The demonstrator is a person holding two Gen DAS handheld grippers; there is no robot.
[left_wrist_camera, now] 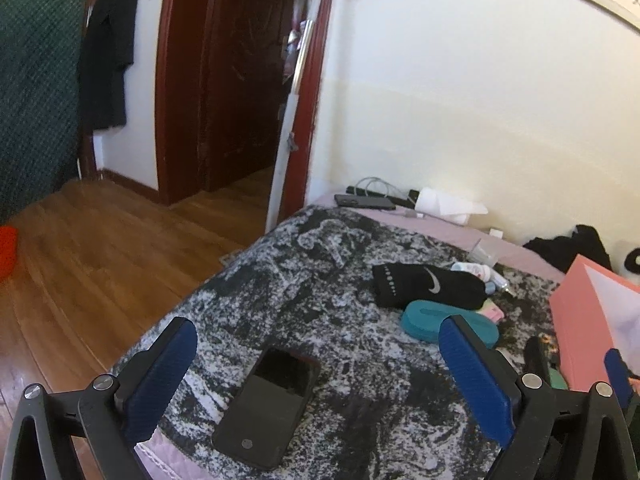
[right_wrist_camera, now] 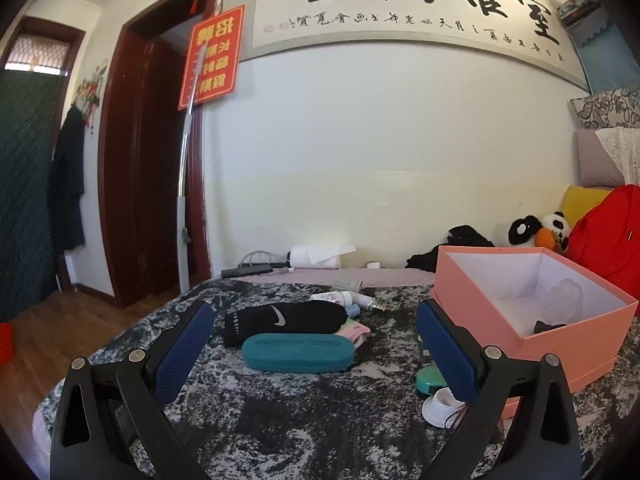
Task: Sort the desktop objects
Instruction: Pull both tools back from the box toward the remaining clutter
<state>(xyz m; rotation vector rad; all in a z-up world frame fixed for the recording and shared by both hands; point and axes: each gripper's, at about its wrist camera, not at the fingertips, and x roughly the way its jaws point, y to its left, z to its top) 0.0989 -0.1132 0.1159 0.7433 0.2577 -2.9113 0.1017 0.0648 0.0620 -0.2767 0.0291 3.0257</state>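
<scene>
My left gripper [left_wrist_camera: 316, 330] is open and empty above a black phone [left_wrist_camera: 270, 404] lying on the marbled black-and-white cloth [left_wrist_camera: 328, 248]. A black Nike sock [left_wrist_camera: 428, 285] and a teal case [left_wrist_camera: 432, 320] lie farther right. My right gripper [right_wrist_camera: 316, 318] is open and empty, facing the teal case [right_wrist_camera: 298, 352] and the black sock [right_wrist_camera: 284, 320]. An open pink box [right_wrist_camera: 528, 312] stands at the right, with a dark item and clear plastic inside. A teal round item [right_wrist_camera: 428, 382] and a white cap [right_wrist_camera: 442, 406] lie by the right finger.
Small bottles [right_wrist_camera: 348, 300] and pink packets [right_wrist_camera: 356, 330] lie behind the sock. A paper roll [right_wrist_camera: 316, 257], cables and a power strip [right_wrist_camera: 246, 270] sit by the wall. Panda toys [right_wrist_camera: 538, 230] and a red bag [right_wrist_camera: 604, 232] are at the right. The surface drops to wooden floor [left_wrist_camera: 100, 248] at the left.
</scene>
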